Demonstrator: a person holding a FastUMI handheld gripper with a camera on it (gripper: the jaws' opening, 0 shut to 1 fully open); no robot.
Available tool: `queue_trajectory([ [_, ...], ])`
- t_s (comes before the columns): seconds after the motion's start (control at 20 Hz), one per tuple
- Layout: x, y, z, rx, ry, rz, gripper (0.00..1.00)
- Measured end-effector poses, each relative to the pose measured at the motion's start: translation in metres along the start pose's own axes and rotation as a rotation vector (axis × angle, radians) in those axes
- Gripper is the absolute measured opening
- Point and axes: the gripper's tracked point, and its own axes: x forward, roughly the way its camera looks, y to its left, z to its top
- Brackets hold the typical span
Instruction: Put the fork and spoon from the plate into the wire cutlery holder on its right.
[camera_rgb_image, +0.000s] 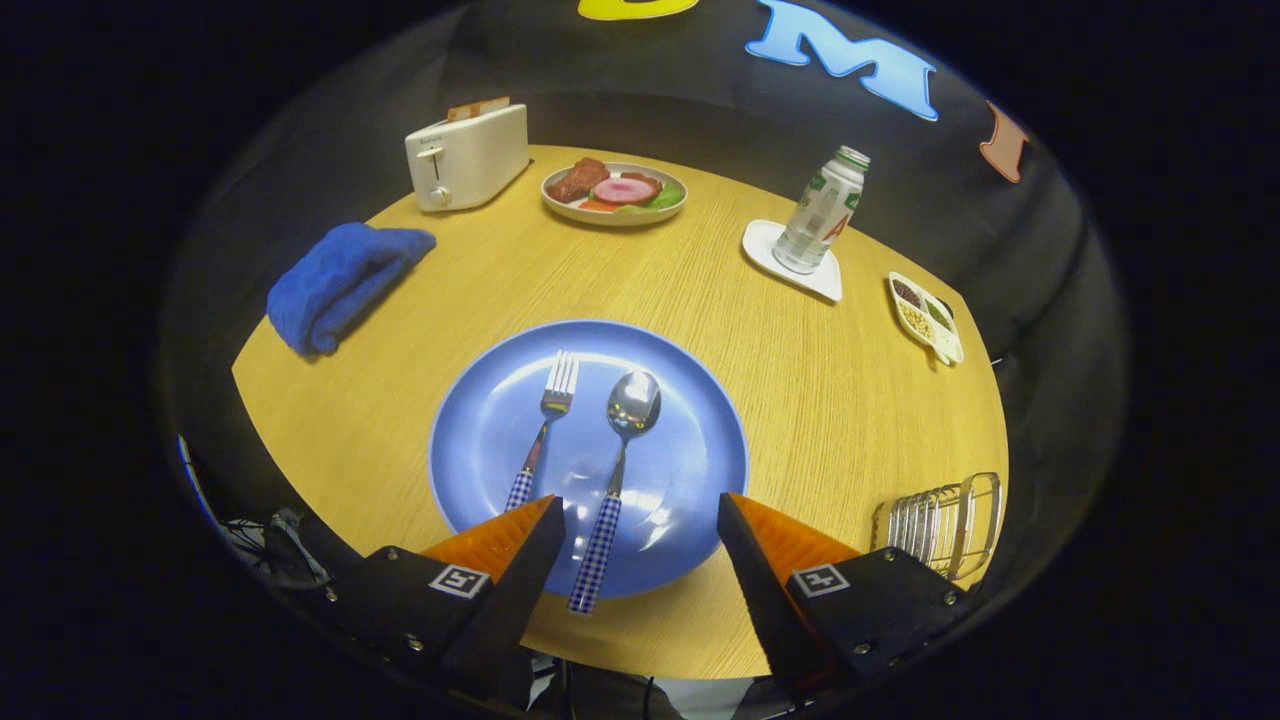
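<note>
A blue plate (690, 440) lies on the wooden table just ahead of my fingers. On it rest a fork (548, 425) on the left and a spoon (622, 455) on the right, both with blue-and-white checked handles pointing toward me. My gripper (640, 505) hovers open above the plate's near rim; the spoon's handle runs through the gap between the orange fingers (500, 535), apart from both. The fork's handle end passes behind the left fingertip. The wire cutlery holder (940, 522) stands at the table's near right edge, beside the right finger.
A folded blue towel (340, 282) lies at the left. A white toaster (468, 155) and a plate of food (614, 190) stand at the back. A bottle (822, 212) on a white coaster and a small divided snack tray (926, 316) sit at the right.
</note>
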Motion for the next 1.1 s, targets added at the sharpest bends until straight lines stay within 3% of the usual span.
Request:
queue_trajectory([
  [0.2,0.008,0.004,-0.01,-0.019,0.066,0.018,0.77],
  [0.3,0.016,0.007,-0.02,-0.032,0.111,0.027,0.61],
  [0.55,0.021,0.018,-0.04,-0.086,0.212,0.064,0.61],
  [0.65,0.024,0.015,-0.036,-0.067,0.22,0.053,0.12],
  [1.1,0.002,0.002,-0.025,-0.145,0.259,0.1,0.11],
])
